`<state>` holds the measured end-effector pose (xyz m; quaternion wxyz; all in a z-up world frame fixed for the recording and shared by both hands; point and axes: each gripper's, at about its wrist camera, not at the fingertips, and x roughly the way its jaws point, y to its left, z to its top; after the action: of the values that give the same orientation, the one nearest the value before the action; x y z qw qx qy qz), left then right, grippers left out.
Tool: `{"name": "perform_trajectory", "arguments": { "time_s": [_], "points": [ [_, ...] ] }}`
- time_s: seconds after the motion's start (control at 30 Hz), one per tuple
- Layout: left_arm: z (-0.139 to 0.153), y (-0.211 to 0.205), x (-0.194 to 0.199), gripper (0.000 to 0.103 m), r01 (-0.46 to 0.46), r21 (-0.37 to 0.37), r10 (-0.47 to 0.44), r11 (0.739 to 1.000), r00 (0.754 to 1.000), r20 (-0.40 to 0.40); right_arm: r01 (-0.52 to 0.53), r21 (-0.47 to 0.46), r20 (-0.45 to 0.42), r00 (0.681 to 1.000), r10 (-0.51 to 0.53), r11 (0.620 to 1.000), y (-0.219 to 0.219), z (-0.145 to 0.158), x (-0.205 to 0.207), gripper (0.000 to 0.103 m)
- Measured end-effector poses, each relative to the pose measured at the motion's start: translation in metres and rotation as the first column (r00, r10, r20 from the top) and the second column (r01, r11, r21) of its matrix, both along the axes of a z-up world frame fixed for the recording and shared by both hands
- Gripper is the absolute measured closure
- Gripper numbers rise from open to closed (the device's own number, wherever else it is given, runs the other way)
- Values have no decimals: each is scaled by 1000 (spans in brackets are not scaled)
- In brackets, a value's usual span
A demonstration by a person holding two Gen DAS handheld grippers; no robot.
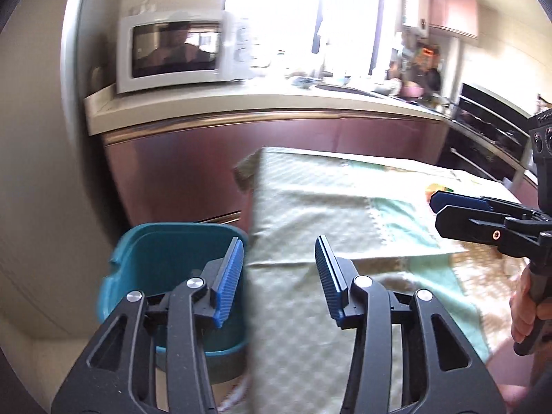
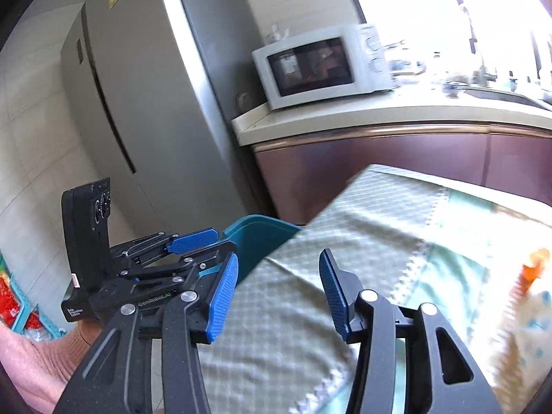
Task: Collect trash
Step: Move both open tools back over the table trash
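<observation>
Both tongs sit part-open w/ nothing between the blue pads. Left tongs (image 1: 279, 276) hang over the near-left corner of the cloth-covered counter (image 1: 327, 207); left pad overlaps the teal trash bin (image 1: 155, 258), right pad is over the cloth. Right tongs (image 2: 276, 286) hover over the same checked green cloth (image 2: 345, 241), also empty. No earlier look to compare, so I only say how they stand now: pads apart, gripping nothing.

Left view: my right hand (image 1: 528, 310) wraps the handle of the other tool at the right edge, its fingers (image 1: 448, 200) pointing left across the cloth. Right view: my left tool's fingers (image 2: 196, 238) point toward the bin (image 2: 258, 241), sleeve (image 2: 41, 355) low at left.

Bin stands just beside the counter's left edge, below cloth level; open top, inside looks dark, can't tell the contents.

On the cloth toward the far right: sth orange (image 2: 531, 269) by a pale patterned wrapper (image 2: 528, 327), blurred, can't tell what exactly. In left view only an orange-yellow scrap (image 1: 436, 186) shows behind the right tool's fingers.

Beyond: maroon cabinets (image 1: 276, 151) w/ a pale worktop, white microwave (image 1: 179, 55) on its left end, cluttered sink area under a bright window. Grey fridge (image 2: 138, 103) stands far left in right view.
</observation>
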<state>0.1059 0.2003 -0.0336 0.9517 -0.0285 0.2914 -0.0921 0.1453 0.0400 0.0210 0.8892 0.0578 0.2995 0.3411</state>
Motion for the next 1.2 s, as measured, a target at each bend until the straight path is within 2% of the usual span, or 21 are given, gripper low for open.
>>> {"name": "perform_trajectory", "arguments": {
  "time_s": [0.13, 0.27, 0.4, 0.53, 0.63, 0.73, 0.87, 1.2],
  "points": [
    [10, -50, -4, 56, 100, -6, -100, 995, 995, 3, 124, -11, 8, 992, -123, 992, -56, -3, -22, 55],
    [11, -107, -10, 52, 192, 2, -192, 981, 981, -7, 257, -20, 15, 966, -257, 966, -113, -5, -43, 55],
    [5, -161, -19, 49, 281, 15, -281, 959, 959, -19, 389, -27, 39, 921, -388, 921, -165, -5, -60, 51],
    [-1, -212, -20, 48, 357, 40, -356, 933, 934, -36, 512, -21, 40, 859, -511, 859, -217, -10, -73, 49],
    [-4, -244, -17, 47, 399, 56, -397, 915, 917, -44, 586, -14, 16, 810, -586, 810, -245, -20, -80, 47],
    [-5, -268, -15, 46, 420, 76, -418, 904, 908, -43, 627, -6, -28, 779, -627, 779, -265, -33, -81, 46],
    [-5, -290, -10, 45, 421, 101, -419, 901, 907, -45, 633, 10, -90, 771, -630, 774, -271, -52, -80, 46],
    [-9, -325, 9, 45, 388, 144, -382, 910, 922, -65, 600, 75, -165, 795, -584, 796, -263, -73, -74, 46]
  ]
}}
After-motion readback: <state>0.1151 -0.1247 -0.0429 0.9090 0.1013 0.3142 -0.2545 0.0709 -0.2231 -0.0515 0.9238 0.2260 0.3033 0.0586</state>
